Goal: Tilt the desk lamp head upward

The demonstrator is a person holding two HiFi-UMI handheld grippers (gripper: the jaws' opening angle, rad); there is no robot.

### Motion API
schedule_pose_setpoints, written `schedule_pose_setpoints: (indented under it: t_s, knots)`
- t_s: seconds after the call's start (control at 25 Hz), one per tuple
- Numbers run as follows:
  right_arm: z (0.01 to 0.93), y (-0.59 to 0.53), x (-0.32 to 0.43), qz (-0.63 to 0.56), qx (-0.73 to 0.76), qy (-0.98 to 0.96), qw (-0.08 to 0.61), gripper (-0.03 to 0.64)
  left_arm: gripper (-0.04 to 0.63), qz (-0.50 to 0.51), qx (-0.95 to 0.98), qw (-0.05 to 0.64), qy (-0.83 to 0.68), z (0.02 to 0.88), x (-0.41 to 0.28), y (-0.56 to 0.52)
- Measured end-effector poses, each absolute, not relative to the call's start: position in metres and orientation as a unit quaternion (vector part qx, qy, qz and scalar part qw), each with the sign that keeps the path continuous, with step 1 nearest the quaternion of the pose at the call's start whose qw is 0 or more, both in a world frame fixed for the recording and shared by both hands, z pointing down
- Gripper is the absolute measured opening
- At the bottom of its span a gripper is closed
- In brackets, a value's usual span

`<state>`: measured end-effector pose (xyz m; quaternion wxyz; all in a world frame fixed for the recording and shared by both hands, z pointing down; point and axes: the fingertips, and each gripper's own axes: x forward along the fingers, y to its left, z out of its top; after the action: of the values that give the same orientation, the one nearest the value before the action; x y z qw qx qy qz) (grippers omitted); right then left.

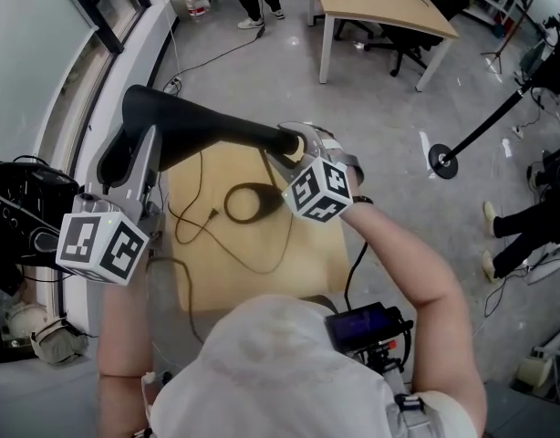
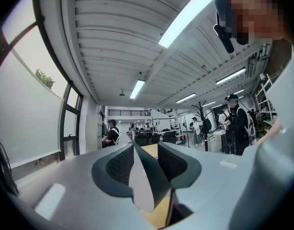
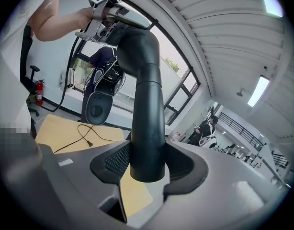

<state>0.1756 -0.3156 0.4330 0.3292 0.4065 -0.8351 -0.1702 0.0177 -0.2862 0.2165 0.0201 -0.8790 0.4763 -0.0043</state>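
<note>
Head view: the lamp (image 1: 207, 128) lies as one long black bar above the small wooden table (image 1: 307, 263), broad at the window side and tapering toward the person's right. The left gripper (image 1: 150, 144) is on the broad end and the right gripper (image 1: 305, 146) on the narrow tip. We judge the two-ended hold to be deliberate: one end is anchored so that the other can be levered about the bend without the lamp sliding

Left gripper view: the jaws are partly closed and pinch a thin flat edge (image 2: 143, 186) of the lamp, pale on one face and dark on the other. It runs slantwise between the pads and touches both. We judge that a flat part gripped on its faces cannot twist in the pads, which suits a tilting push

Right gripper view: the jaws stand wide and clamp the lamp's round black tube, which fills the gap pad to pad. The tube rises, bends and runs on to the left gripper above. A loose cord (image 3: 82, 128) lies on the table below, clear of both grippers

We cannot settle which section hinges. The tilt appears to be under way, not finished
</note>
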Motion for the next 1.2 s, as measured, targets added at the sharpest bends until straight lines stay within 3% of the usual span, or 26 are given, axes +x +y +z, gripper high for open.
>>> schedule_pose_setpoints:
  t_s: [0.32, 1.2]
  knots:
    - [0.435, -0.309, 0.177, -0.147, 0.366, -0.855, 0.337, 0.235, 0.132, -0.004, -0.874, 0.029, 0.486, 0.211, 0.027, -0.282]
    - [0.438, -0.312, 0.166, -0.103, 0.361, -0.894, 0.245, 0.233, 0.161, -0.023, -0.866, 0.057, 0.497, 0.187, 0.063, -0.284]
